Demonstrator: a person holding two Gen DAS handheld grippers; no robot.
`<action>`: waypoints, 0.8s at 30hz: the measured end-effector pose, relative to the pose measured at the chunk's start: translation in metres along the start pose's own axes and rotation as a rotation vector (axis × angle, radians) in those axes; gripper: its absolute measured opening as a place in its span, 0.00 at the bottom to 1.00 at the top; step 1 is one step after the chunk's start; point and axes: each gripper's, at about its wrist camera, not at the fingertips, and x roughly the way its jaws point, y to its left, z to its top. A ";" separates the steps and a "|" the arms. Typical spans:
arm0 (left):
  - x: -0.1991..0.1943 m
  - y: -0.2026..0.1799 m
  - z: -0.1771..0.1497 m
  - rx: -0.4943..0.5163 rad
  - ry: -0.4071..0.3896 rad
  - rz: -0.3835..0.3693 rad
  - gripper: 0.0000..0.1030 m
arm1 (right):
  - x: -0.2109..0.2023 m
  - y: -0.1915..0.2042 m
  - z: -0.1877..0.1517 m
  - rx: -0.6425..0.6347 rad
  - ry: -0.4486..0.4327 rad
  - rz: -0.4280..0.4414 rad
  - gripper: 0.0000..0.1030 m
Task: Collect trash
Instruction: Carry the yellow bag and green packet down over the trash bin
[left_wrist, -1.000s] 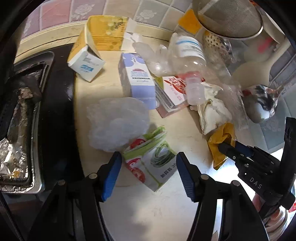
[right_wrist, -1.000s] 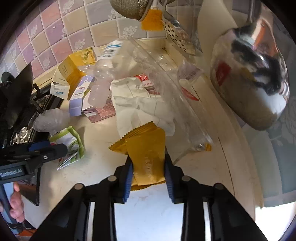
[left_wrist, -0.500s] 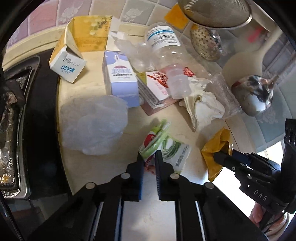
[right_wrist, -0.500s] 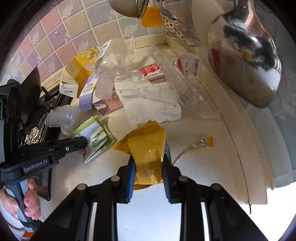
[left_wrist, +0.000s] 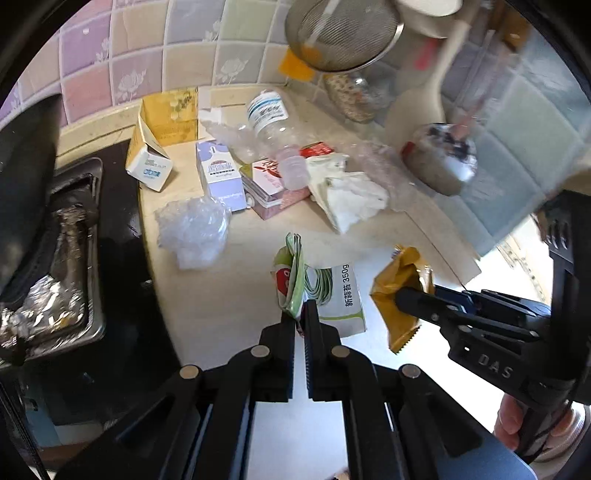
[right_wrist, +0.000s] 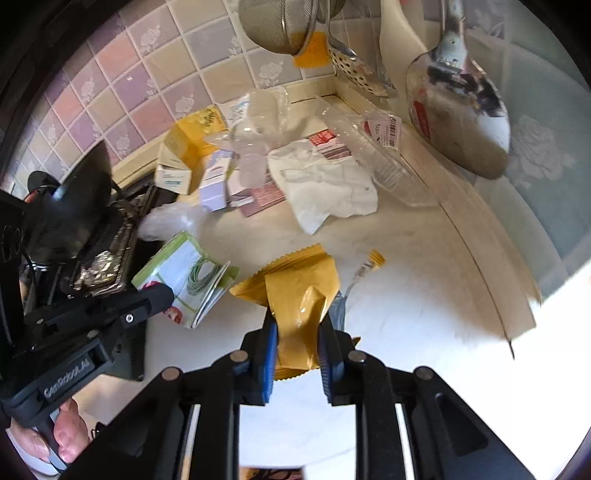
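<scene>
My left gripper (left_wrist: 300, 314) is shut on a green and white food packet (left_wrist: 325, 291) and holds it above the cream counter (left_wrist: 229, 295); the packet also shows in the right wrist view (right_wrist: 188, 273). My right gripper (right_wrist: 297, 328) is shut on a yellow wrapper (right_wrist: 295, 295), lifted off the counter; the wrapper also shows in the left wrist view (left_wrist: 399, 284). More trash lies at the back: a clear plastic bottle (left_wrist: 273, 129), a purple carton (left_wrist: 219, 177), a yellow box (left_wrist: 162, 129), crumpled white paper (left_wrist: 351, 195) and a crumpled clear bag (left_wrist: 192, 229).
A black stove with foil (left_wrist: 44, 295) lies to the left of the counter. A strainer (left_wrist: 340, 33), ladle (left_wrist: 439, 158) and other utensils hang on the tiled wall at the back right. A clear plastic tray (right_wrist: 384, 158) and a small torn strip (right_wrist: 369, 266) lie near the right wall.
My left gripper has closed on the green and white packet and lifted it. Both grippers have pulled back and up from the trash pile, the right one with the yellow wrapper.
</scene>
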 end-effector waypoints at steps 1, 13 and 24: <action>-0.009 -0.002 -0.005 0.011 -0.006 -0.002 0.02 | -0.005 0.003 -0.004 0.004 -0.005 0.000 0.18; -0.102 -0.003 -0.096 0.113 0.002 -0.029 0.02 | -0.069 0.054 -0.082 0.046 -0.029 0.010 0.17; -0.118 0.000 -0.207 0.218 0.132 -0.077 0.02 | -0.075 0.092 -0.201 0.096 0.053 -0.005 0.17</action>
